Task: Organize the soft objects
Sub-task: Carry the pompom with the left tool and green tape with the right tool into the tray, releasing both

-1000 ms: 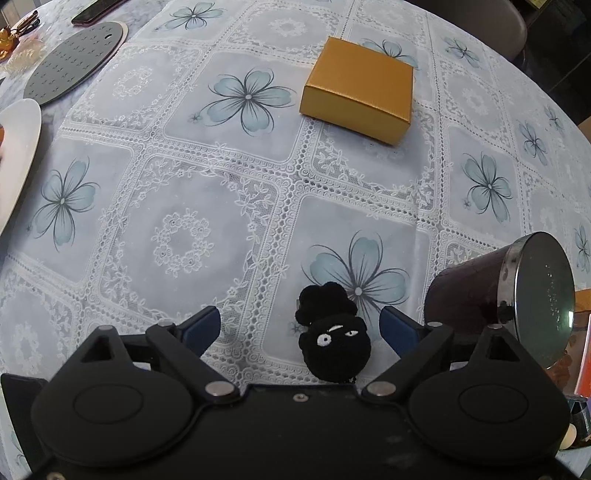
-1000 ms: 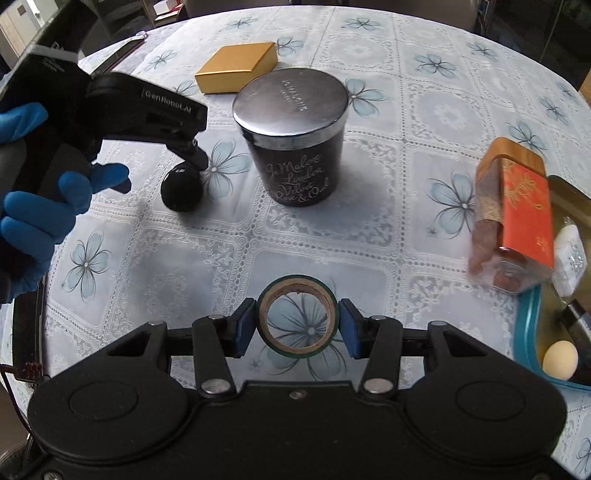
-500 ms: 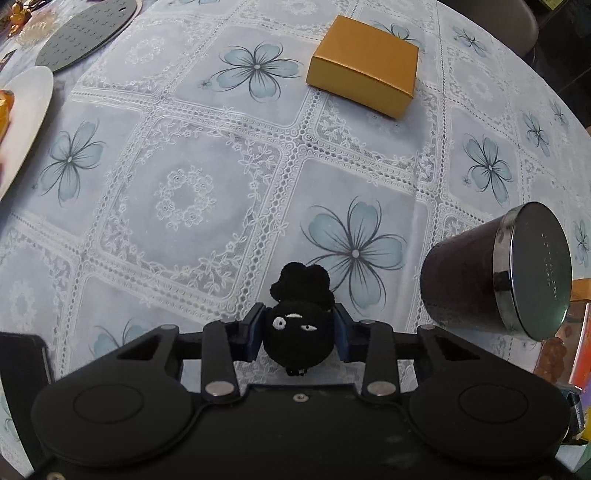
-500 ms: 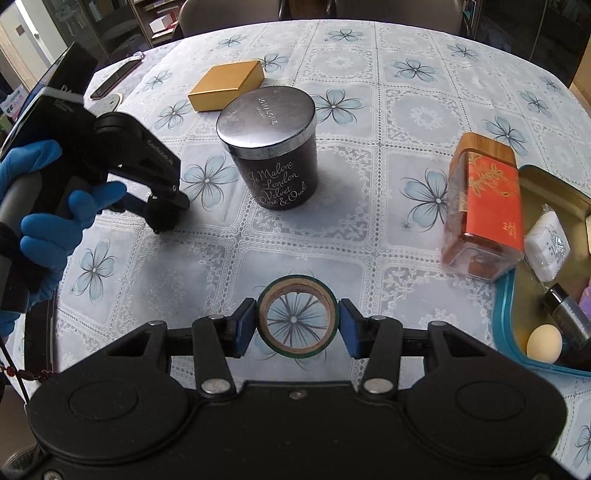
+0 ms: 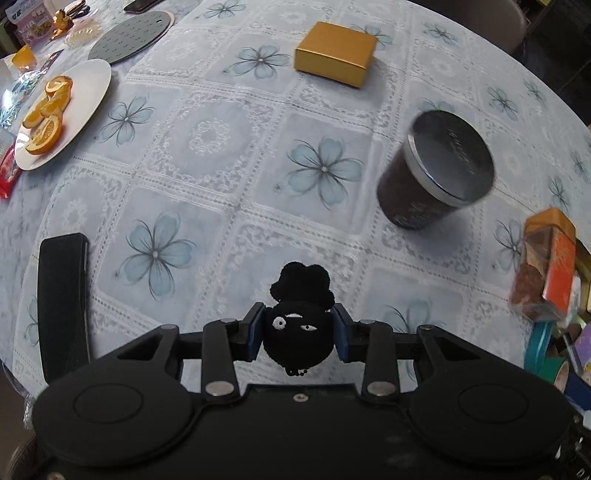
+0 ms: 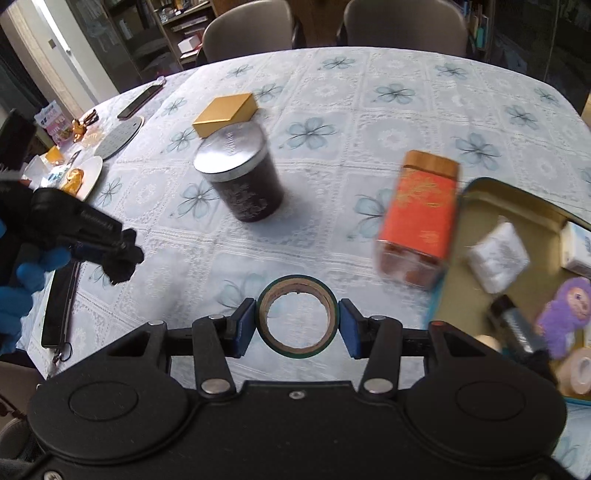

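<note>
Overhead, a floral lace tablecloth (image 6: 369, 122) fronts two grey chairs (image 6: 251, 27)

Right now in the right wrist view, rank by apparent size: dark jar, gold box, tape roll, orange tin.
1. Orange tin and dark jar: look alike, no ranking.
2. Tape roll: sits nearest the camera, so unsure.
3. Gold box: smallest, but farthest.

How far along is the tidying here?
Partly done: a purple plush already lies in the teal tin. In hand: the left tool grips the black crochet doll, lifted off the table; the right tool holds a tape roll. Left: placing both.
</note>
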A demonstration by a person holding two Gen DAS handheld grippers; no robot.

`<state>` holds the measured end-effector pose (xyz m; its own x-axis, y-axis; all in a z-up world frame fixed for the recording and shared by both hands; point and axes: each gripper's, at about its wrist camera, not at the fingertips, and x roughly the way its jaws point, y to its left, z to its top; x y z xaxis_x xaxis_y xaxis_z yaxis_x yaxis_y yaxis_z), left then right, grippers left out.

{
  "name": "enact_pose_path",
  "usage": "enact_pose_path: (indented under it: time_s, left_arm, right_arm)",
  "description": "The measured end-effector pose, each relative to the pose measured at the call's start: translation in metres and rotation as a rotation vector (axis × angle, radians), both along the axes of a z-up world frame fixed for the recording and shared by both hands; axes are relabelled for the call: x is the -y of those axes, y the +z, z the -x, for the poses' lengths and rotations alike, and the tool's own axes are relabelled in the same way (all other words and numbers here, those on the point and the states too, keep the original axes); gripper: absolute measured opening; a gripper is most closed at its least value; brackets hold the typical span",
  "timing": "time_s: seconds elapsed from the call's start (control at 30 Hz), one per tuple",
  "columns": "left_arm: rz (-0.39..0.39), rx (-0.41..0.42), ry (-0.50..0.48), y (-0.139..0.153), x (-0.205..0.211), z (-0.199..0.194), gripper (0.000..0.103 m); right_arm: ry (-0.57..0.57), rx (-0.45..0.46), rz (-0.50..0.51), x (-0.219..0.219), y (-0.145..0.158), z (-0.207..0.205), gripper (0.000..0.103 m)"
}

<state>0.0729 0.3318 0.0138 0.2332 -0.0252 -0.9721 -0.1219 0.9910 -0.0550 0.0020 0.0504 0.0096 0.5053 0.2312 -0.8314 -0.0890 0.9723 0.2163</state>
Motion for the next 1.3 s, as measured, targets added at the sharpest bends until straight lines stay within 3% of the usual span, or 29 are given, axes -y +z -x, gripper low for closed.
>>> enact_pose_path:
  time_s: [0.17, 0.37, 0.5, 0.67, 0.73, 0.8, 0.9, 1.3]
  left_arm:
    - [0.055, -0.004, -0.123, 0.016, 0.084, 0.028, 0.034]
    - [0.093, 0.046, -0.322, 0.034, 0.202, 0.036, 0.034]
    - [0.109, 0.082, -0.399, 0.044, 0.264, 0.033, 0.034]
    - [0.094, 0.138, -0.458, 0.057, 0.324, 0.026, 0.035]
    - [0.078, 0.155, -0.456, 0.059, 0.337, 0.022, 0.037]
    - [0.054, 0.165, -0.443, 0.059, 0.346, 0.016, 0.054]
    - [0.022, 0.184, -0.422, 0.057, 0.350, 0.016, 0.064]
    - [-0.032, 0.142, -0.351, 0.046, 0.335, 0.029, 0.071]
  right_arm:
    - [-0.108, 0.019, -0.014, 0.069, 0.011, 0.024, 0.048]
    - [-0.326, 0.064, -0.026, 0.159, 0.029, 0.057, 0.048]
    - [-0.457, 0.108, -0.039, 0.206, 0.041, 0.070, 0.048]
    - [-0.534, 0.152, -0.051, 0.245, 0.054, 0.073, 0.048]
    - [-0.537, 0.165, -0.064, 0.252, 0.058, 0.069, 0.048]
    - [-0.527, 0.178, -0.074, 0.256, 0.061, 0.064, 0.048]
    - [-0.492, 0.194, -0.079, 0.258, 0.063, 0.054, 0.048]
    - [-0.415, 0.211, -0.080, 0.256, 0.059, 0.026, 0.052]
